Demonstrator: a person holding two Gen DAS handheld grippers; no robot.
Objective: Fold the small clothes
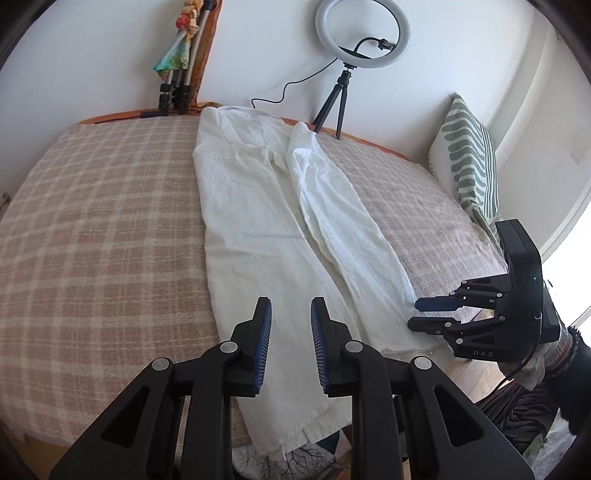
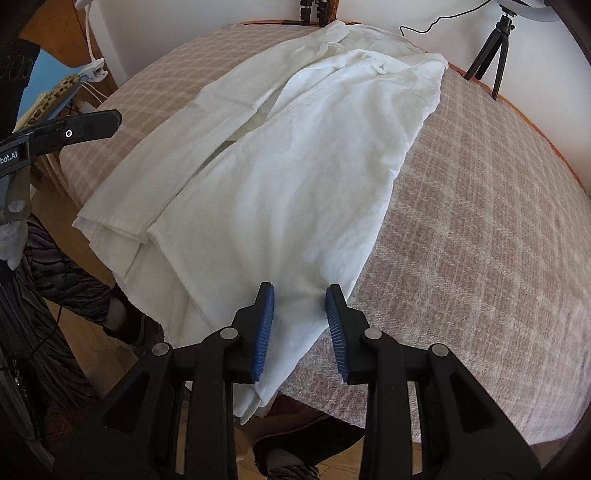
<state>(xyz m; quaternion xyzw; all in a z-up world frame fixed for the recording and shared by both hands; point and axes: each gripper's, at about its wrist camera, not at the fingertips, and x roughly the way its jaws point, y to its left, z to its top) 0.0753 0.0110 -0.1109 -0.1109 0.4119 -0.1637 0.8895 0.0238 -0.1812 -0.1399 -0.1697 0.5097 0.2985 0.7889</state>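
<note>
So both sets of fingers are spread with nothing in them: left gripper bottom center over the near hem, right gripper at the lower right edge of the white garment. It lies lengthwise on the plaid-covered counter, sides folded inward I think. Crosswise folds still left, I'd say.

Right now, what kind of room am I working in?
Probably a bedroom or home living space used for filming: a checked blanket covers a bed-like surface, a striped pillow leans on the wall, and a ring light stands behind the white garment.
</note>
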